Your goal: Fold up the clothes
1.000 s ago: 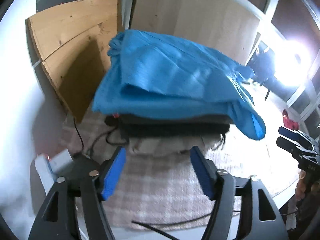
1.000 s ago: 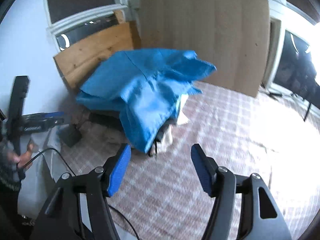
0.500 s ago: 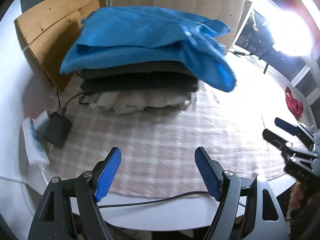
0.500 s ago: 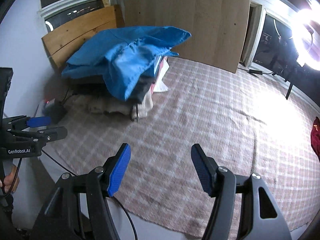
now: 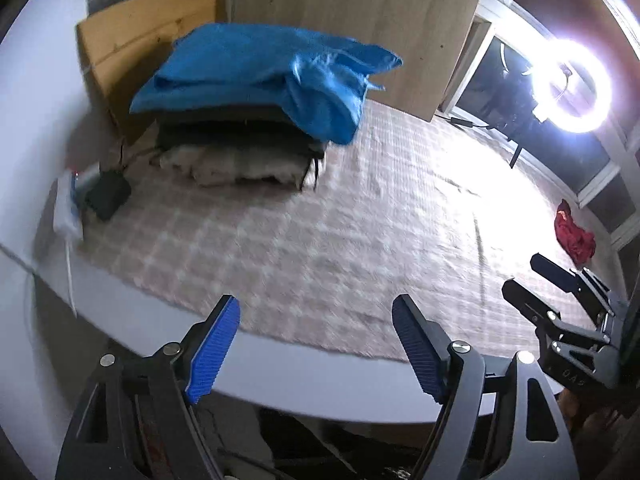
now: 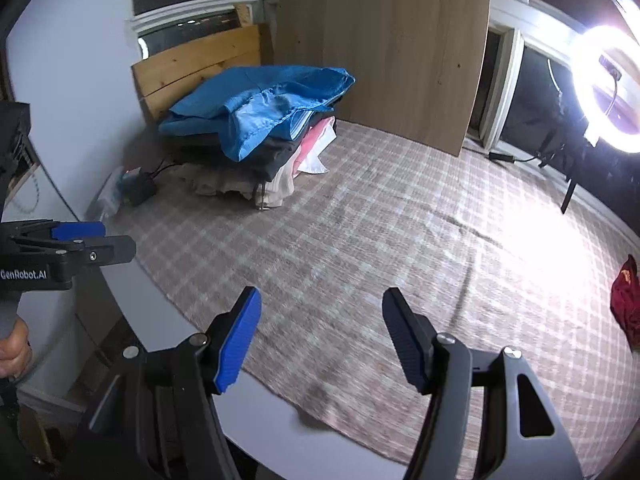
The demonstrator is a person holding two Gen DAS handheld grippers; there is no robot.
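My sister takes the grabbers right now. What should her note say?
Left gripper: open, empty, near the table edge.
Right gripper: open, empty, over the checked cloth.
Done: blue garment lies on top of the clothes stack at the far left corner, one flap drooping over the side.
Left: red garment sits unfolded at the far right edge; probably next.

Dim room lit by one glaring white ring lamp [image 6: 606,88] at right, overexposing the nearby pink checked woven cloth [image 6: 400,248]; left-wrist view motion-blurred, strong fisheye bending and dark vignetted corners.
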